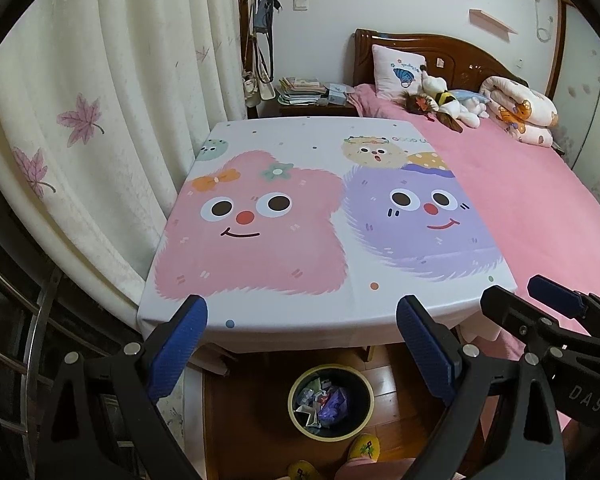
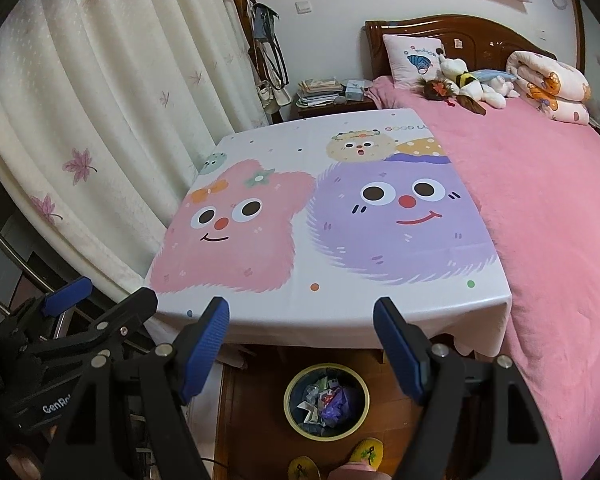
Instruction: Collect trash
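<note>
A table [image 1: 300, 312] covered by a cartoon monster tablecloth stands against a pink bed [image 1: 540, 208]. On the wooden floor below the table's near edge sits a round bin [image 1: 331, 400] holding crumpled trash [image 1: 324, 400]. Above the bin, the left gripper [image 1: 300, 344] and right gripper [image 2: 300, 344] hover side by side, both spread wide and empty.

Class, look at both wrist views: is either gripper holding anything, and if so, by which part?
Nothing is held. The left gripper and the right gripper are both open with empty space between their fingers, above the trash bin on the floor.
</note>
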`<state>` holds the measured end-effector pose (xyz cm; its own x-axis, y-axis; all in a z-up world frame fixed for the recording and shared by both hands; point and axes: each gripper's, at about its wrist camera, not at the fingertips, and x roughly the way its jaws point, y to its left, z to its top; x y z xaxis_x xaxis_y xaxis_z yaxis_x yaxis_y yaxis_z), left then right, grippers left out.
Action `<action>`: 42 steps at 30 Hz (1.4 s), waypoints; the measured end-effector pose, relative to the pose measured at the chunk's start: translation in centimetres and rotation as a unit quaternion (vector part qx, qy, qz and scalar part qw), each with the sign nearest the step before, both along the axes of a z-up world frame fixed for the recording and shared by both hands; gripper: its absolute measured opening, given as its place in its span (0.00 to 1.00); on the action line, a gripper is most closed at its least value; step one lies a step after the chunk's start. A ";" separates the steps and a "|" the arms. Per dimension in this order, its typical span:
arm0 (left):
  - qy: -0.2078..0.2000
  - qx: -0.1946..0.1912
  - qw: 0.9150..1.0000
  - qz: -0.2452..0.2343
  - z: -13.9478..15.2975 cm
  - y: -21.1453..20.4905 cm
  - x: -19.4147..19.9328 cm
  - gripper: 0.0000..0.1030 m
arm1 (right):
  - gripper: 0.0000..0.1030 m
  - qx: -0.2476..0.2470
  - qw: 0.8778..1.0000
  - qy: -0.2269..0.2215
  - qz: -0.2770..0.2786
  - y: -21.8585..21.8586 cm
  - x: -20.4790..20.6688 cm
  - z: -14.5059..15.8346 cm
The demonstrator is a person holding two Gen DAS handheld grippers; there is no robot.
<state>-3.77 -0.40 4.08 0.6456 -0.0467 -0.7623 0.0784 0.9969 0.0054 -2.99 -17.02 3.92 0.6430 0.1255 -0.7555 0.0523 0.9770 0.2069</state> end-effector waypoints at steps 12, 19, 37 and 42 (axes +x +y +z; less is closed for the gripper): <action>0.011 0.000 1.000 -0.002 -0.4 -0.2 0.1 0.92 | 0.73 0.002 1.000 0.010 0.000 -0.1 0.2 -0.6; 0.013 -0.001 1.000 -0.002 -0.4 -0.3 0.3 0.92 | 0.73 0.002 1.000 0.011 0.000 -0.1 0.3 -0.6; 0.024 0.000 1.000 -0.003 -1.1 -1.0 0.7 0.92 | 0.73 0.008 1.000 0.021 -0.002 -0.6 0.5 -1.4; 0.028 0.000 1.000 -0.003 -1.3 -1.2 0.7 0.92 | 0.73 0.010 1.000 0.024 -0.005 -0.7 0.5 -1.8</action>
<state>-3.04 -1.61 2.77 0.6024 -0.0494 -0.7967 0.0838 0.9965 0.0015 -2.44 -17.73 2.13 0.6074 0.1352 -0.7828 0.0718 0.9720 0.2236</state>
